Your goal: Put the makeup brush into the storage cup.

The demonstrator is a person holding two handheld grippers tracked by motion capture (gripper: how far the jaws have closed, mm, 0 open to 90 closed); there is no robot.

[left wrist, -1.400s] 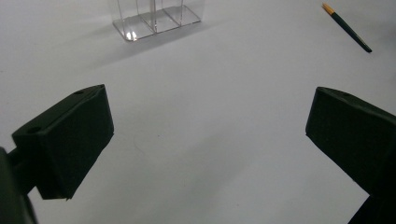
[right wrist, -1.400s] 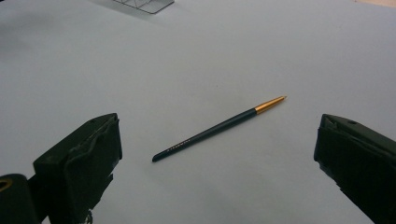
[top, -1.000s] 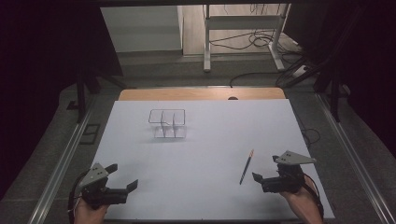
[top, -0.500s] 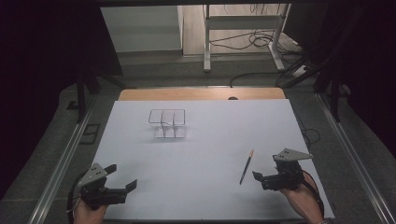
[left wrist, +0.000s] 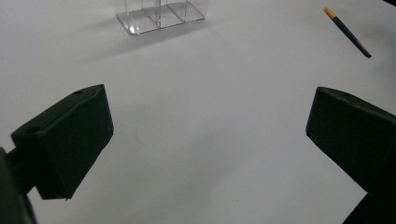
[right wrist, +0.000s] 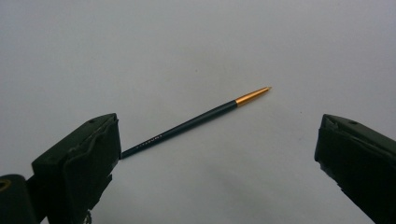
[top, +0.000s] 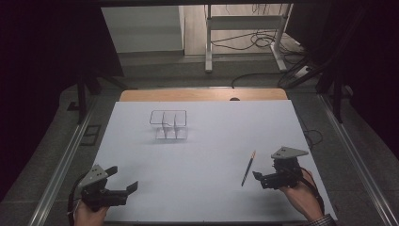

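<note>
A thin dark brush (top: 248, 168) with a gold tip lies on the white table top (top: 211, 141), right of centre. My right gripper (top: 264, 172) hovers just right of it, open. In the right gripper view the brush (right wrist: 196, 120) lies slantwise ahead of the wide-spread jaws of the right gripper (right wrist: 219, 135), its dark end near the left jaw. My left gripper (top: 124, 178) is open at the front left, holding nothing. The left gripper (left wrist: 208, 112) looks toward a clear compartment box (left wrist: 159, 14) and the brush (left wrist: 348, 31) far off. The box (top: 168, 125) stands upright at the back left of centre.
A wooden strip (top: 202, 94) borders the far edge of the table. Metal rails (top: 61, 169) run along both sides. Beyond the table stand a white frame (top: 244, 28) and loose cables on the floor.
The right gripper has edged slightly left, toward the brush. The left gripper, brush and box stay put.
</note>
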